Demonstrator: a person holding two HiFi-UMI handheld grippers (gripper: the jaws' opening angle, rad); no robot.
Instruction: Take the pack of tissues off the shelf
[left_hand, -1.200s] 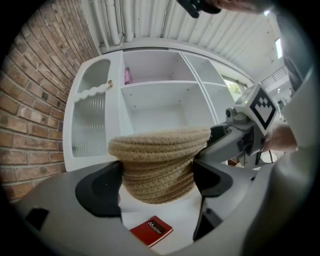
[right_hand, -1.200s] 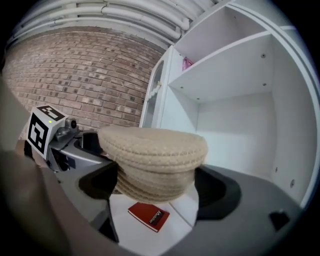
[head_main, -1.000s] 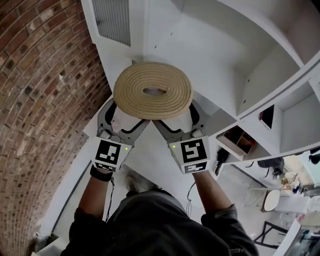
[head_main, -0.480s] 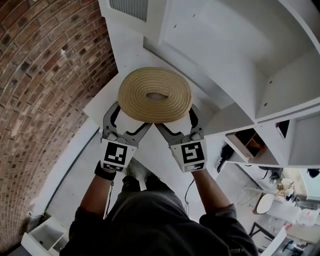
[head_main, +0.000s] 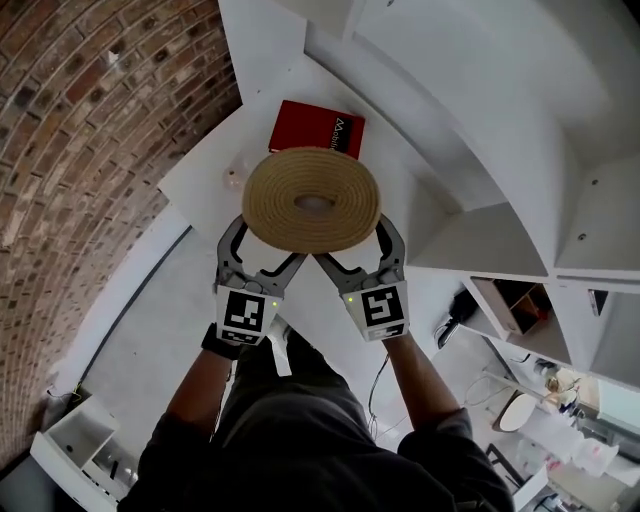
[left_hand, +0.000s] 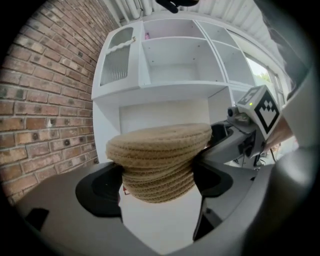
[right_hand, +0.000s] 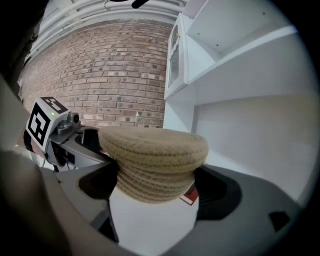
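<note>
brick wall (head_main: 90, 120) on the left, white shelving unit (head_main: 480, 130) on the right, white counter (head_main: 215, 170) below. the tissue pack (head_main: 312, 198) sits in a round tan coiled-rope case with an oval opening on top and a wide upper rim over a narrower base. it's held in the air over the counter, in front of the shelves. left gripper (head_main: 262, 247) and right gripper (head_main: 355, 247) both pinch its base from opposite sides. red box (head_main: 318, 128) on the counter behind it, white print too small to read.
</note>
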